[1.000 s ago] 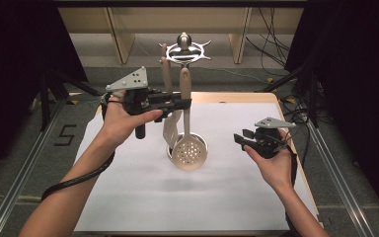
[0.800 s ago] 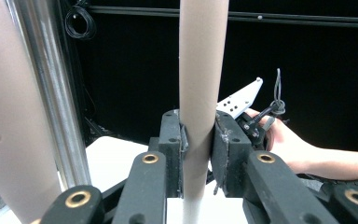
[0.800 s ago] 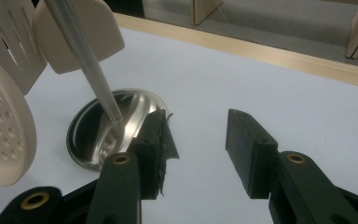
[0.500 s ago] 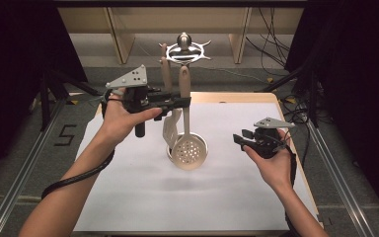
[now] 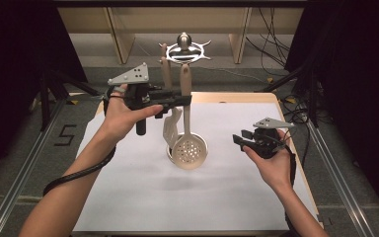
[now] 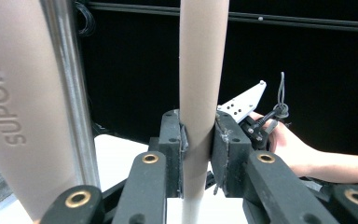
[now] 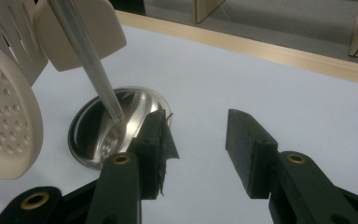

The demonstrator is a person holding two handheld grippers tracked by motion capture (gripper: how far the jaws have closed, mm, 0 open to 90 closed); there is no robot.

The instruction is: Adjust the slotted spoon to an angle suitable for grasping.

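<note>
i have the left tool (image 5: pixel 185 100) pinched on the handle of the skimmer (image 5: pixel 189 151), and in the left gripper view both pads press the beige shaft (image 6: pixel 196 116) from either side, with the shaft running straight up and down between them. so the long axis of the skimmer is vertical, and my left tool meets it level, across that axis, high on the handle just under the hooks of the rack top (image 5: pixel 184 49). the perforated head hangs low, near the round steel base (image 7: pixel 116 135) on the white tabletop (image 5: pixel 128 197). just left of my grip sits the rack's steel pole (image 6: pixel 72 93) and a second beige utensil (image 6: pixel 14 107), close beside it, so i judge any lift has to go straight along that upright line to clear the hook. over to the right, my right tool (image 5: pixel 244 140) rests well apart from the rack, jaws spread and holding nothing; the left hand is plainly the nearer one.
</note>
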